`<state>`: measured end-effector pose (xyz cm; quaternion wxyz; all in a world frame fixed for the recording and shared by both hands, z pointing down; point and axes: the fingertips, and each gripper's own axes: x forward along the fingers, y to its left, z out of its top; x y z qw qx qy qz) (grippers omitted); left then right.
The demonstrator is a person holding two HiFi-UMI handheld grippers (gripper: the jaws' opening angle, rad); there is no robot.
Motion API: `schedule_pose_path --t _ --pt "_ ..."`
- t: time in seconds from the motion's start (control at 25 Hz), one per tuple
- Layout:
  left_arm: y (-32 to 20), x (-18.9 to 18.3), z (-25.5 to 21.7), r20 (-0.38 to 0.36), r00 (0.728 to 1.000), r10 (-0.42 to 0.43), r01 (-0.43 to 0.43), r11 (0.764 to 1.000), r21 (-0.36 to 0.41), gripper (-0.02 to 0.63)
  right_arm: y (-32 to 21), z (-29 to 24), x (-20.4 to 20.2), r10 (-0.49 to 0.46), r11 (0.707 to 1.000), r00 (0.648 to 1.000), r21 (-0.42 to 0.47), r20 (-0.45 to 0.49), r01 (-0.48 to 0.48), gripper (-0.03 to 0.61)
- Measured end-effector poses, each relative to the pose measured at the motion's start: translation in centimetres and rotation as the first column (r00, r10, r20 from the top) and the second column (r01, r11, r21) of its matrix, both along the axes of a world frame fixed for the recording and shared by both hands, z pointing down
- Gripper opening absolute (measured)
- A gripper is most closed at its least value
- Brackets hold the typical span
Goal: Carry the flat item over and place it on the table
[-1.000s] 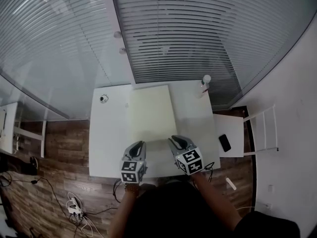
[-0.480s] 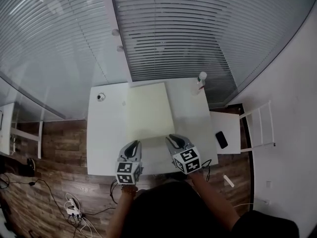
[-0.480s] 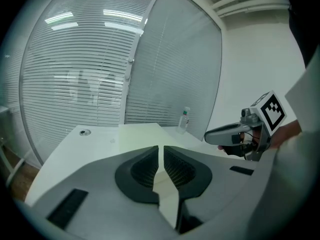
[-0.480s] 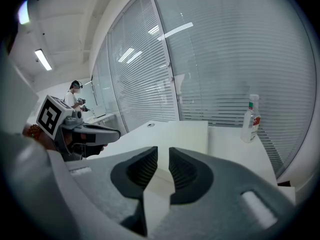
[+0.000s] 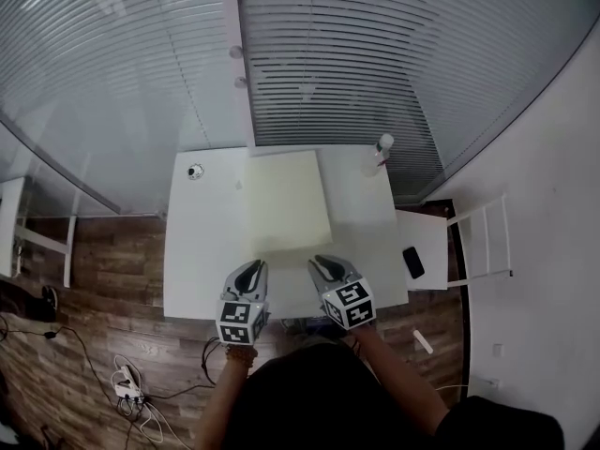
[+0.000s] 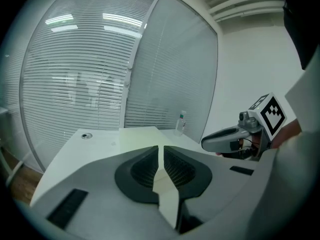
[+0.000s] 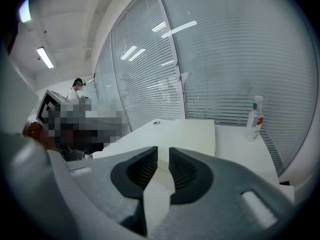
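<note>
A pale cream flat board [image 5: 286,200] stretches over the middle of the white table [image 5: 202,251], its far edge close to the blinds. My left gripper [image 5: 255,268] is shut on the board's near edge at the left. My right gripper [image 5: 321,264] is shut on that edge at the right. In the left gripper view the board [image 6: 140,136] runs out from between the ribbed pads of the left gripper [image 6: 161,149], and the right gripper [image 6: 235,136] shows beside it. In the right gripper view the board [image 7: 185,134] passes through the right gripper [image 7: 163,151]. Whether the board rests on the table cannot be told.
A clear bottle [image 5: 379,151] stands at the table's far right corner. A small round object [image 5: 195,171] lies at the far left. A white chair [image 5: 427,261] with a dark phone [image 5: 412,262] stands to the right. Cables [image 5: 127,382] lie on the wooden floor.
The head view has shifted a little and the board looks slightly turned over the table. Both grippers still hold its near edge.
</note>
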<state>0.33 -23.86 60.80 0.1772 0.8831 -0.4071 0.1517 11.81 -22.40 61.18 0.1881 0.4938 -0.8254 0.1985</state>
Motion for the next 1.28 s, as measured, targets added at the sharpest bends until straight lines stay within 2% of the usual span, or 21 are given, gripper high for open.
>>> schedule_pose_path --t 0.24,0.72,1.28 --pt "1.3 -0.9 -0.8 0.019 1.0 0.008 -0.009 1.0 0.008 0.04 0.8 -0.2 -1.1 -0.005 1.0 1.0 0.007 -0.014 0.005 0.066" --pt "4.3 -1.9 -2.5 0.01 1.0 0.029 -0.029 0.998 0.064 0.04 3.8 -2.4 -2.7 0.028 0.998 0.999 0.051 -0.031 -0.026 0.066" --pt "8.1 -4.2 -3.5 -0.01 1.0 -0.004 0.005 0.996 0.089 0.04 7.6 -3.1 -4.9 0.0 0.998 0.998 0.058 -0.061 0.003 0.066"
